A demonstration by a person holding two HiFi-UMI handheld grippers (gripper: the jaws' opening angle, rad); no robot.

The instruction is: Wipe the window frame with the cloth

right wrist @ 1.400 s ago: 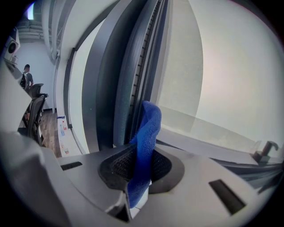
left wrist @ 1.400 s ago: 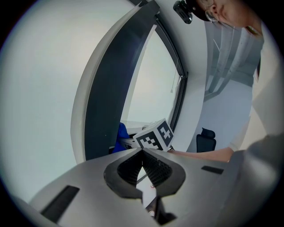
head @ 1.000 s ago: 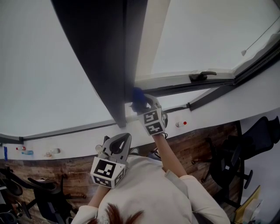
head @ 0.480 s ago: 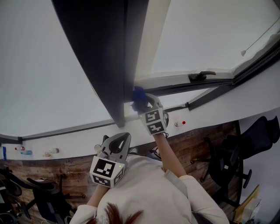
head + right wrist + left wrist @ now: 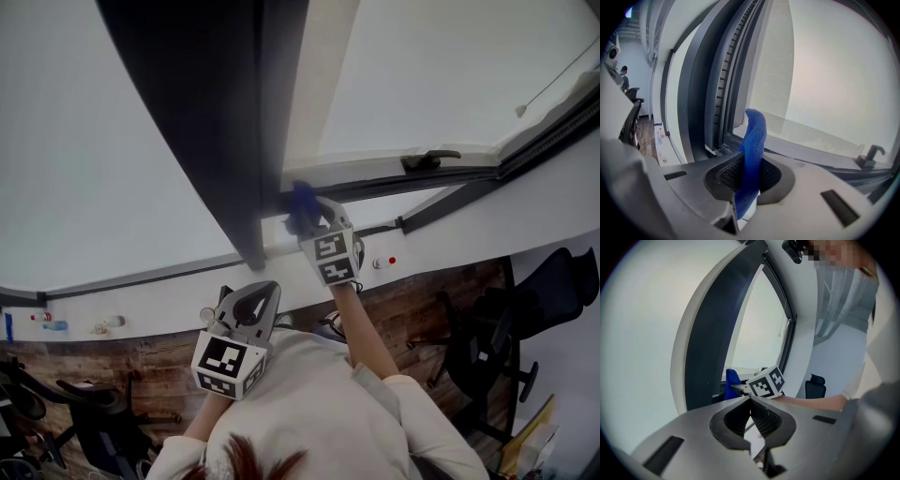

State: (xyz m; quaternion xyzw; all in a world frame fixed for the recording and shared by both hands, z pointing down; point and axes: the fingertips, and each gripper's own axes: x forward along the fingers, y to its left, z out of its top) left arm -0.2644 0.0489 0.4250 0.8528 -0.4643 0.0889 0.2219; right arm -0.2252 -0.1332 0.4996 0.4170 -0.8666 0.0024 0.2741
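Pale window glass fills the upper part of the head view, split by the dark grey upright window frame (image 5: pixel 234 141) running down the centre. The right claw (image 5: pixel 305 220) is pinching the blue woven cloth (image 5: pixel 752 150), which stands up from between its jaws at the frame's lower corner, mid-picture. It is probably raised there so the fabric can rub the channel. The left claw (image 5: pixel 750 399), pressed together on nothing, hangs low at lower left, apparently idle.

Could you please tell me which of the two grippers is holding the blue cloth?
The right gripper, up at the window frame, is shut on the blue cloth; the left gripper hangs lower, shut on nothing.
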